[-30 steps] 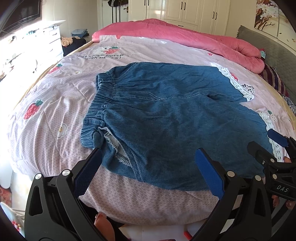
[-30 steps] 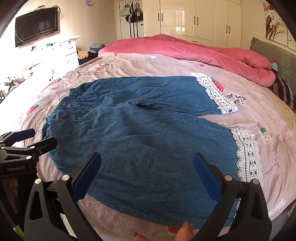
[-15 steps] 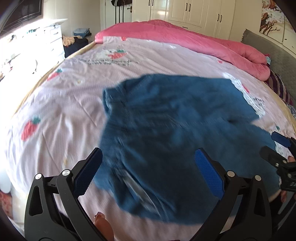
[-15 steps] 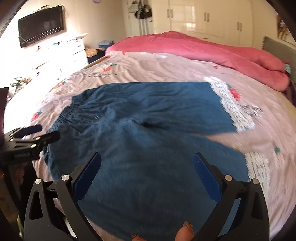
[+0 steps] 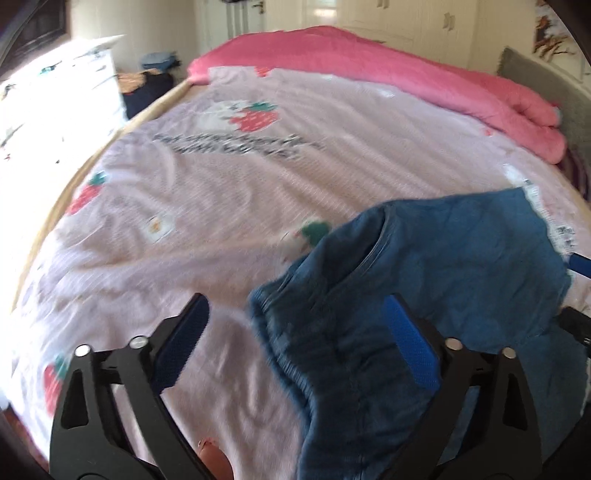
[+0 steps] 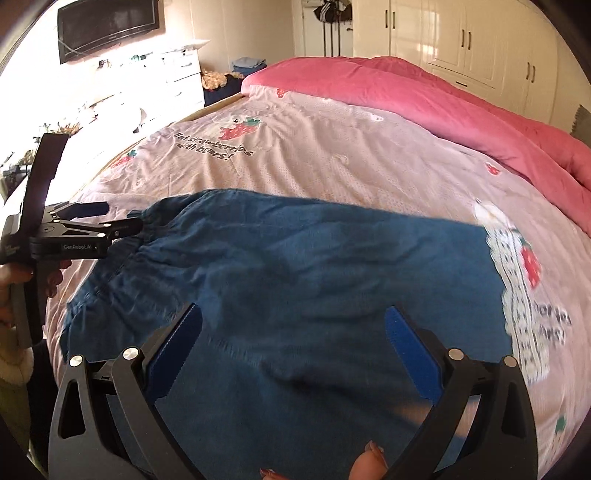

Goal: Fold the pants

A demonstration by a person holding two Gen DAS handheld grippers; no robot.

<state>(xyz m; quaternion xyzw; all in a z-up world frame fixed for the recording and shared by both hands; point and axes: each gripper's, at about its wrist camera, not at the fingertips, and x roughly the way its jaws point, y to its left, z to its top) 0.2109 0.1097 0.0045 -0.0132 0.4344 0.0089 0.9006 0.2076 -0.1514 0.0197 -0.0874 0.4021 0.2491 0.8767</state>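
The pants (image 6: 295, 295) lie spread on the bed (image 6: 332, 166), waistband to the left, lace cuffs to the right, near the front edge. The left hand-held gripper (image 5: 295, 343) is spread but closing, the waistband between its jaws, unpinched. The right hand-held gripper (image 6: 295, 347) stands spread over the denim, pinching nothing. A pink quilt (image 6: 424, 99) lies far behind.

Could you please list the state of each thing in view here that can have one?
Pants: spread on the bed, not yet folded, elastic waistband bunched.
Left gripper: jaws closing, waistband between them, pads not pressing on it.
Right gripper: open above the denim, holding nothing.
Pink quilt: heaped along the far side of the bed.
Wardrobe doors: shut.
Television: off.
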